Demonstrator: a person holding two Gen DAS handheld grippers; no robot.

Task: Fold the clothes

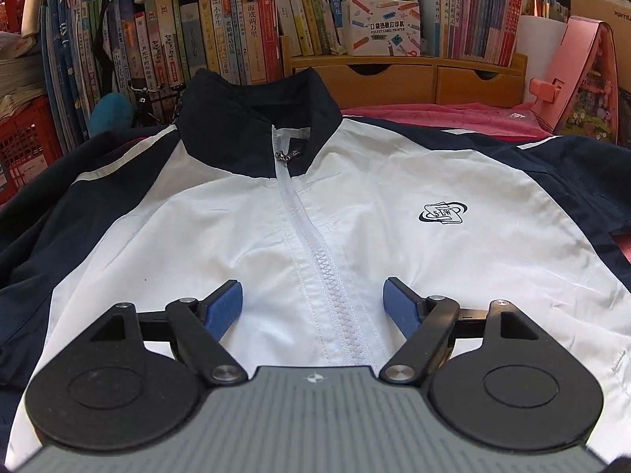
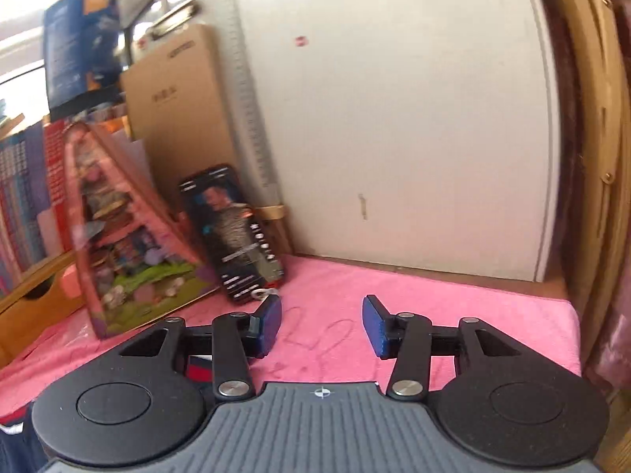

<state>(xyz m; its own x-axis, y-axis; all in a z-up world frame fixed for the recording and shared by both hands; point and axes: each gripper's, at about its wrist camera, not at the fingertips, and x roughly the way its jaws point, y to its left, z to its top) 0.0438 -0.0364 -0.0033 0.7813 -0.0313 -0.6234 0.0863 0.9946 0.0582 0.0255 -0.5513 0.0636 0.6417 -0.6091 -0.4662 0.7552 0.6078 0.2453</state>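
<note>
Books [image 1: 221,31] are filling the shelves behind the tabletop, beside a red crate [image 1: 23,134] and a wooden drawer unit [image 1: 414,79]. Over the tabletop a pink cloth [image 2: 394,295] is lying spread out, and a jacket [image 1: 197,228] is lying face up on it, white in the chest, navy at the collar [image 1: 236,118] and sleeves. Its zipper [image 1: 315,260] is running closed up the middle, and a small logo [image 1: 442,213] is showing on the chest. The left tool [image 1: 312,299] is hovering over the lower chest with its blue pads standing apart on either side of the zipper, gripping nothing. The right tool [image 2: 322,323] is pointing toward the far corner, over bare pink cloth, its pads also standing apart with nothing between them. Ahead of it a pink triangular box [image 2: 130,236] and a dark box [image 2: 232,232] are leaning near a white wall [image 2: 394,118]. Only a navy edge of the jacket is peeking in at that view's lower left.
</note>
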